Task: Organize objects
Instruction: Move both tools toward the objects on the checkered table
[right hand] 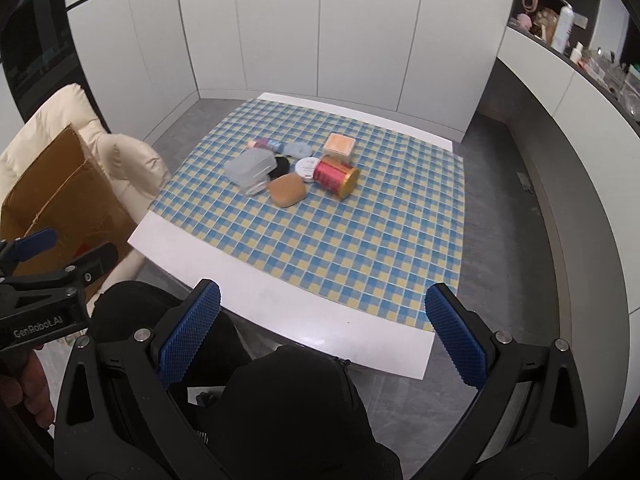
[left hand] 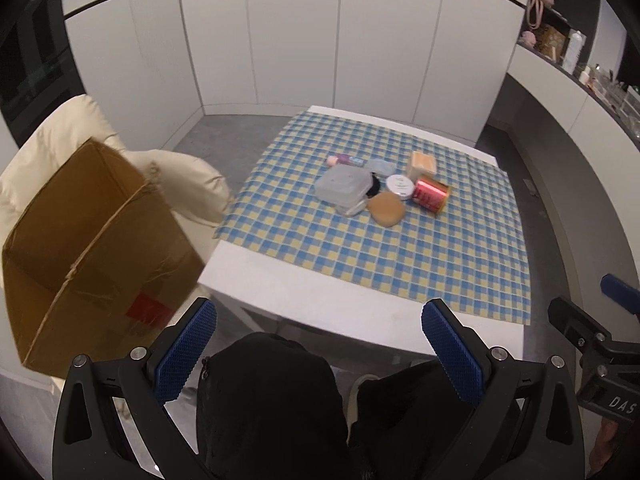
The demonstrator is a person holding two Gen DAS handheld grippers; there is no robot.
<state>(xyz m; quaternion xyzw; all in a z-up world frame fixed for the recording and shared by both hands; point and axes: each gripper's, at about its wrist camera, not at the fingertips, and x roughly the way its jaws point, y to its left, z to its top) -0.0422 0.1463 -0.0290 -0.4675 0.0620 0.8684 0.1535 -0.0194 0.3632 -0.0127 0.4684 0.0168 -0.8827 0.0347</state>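
Both views show the clutter mid-surface: from the left wrist, the left gripper [left hand: 318, 344], jaws apart and empty, hangs off the near edge, the red can [left hand: 431, 194] ahead-right. From the right wrist, the right gripper [right hand: 322, 332], likewise spread, faces the can [right hand: 336, 176] almost dead ahead, its long axis slanting toward the near-right corner, so this gripper looks better placed.

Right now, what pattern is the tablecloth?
Blue and yellow checks on the tablecloth; clearest in the right wrist view.

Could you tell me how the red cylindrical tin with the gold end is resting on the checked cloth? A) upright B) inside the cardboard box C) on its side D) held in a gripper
C: the red cylindrical tin lies on its side on the checked cloth, its gold end facing the camera.
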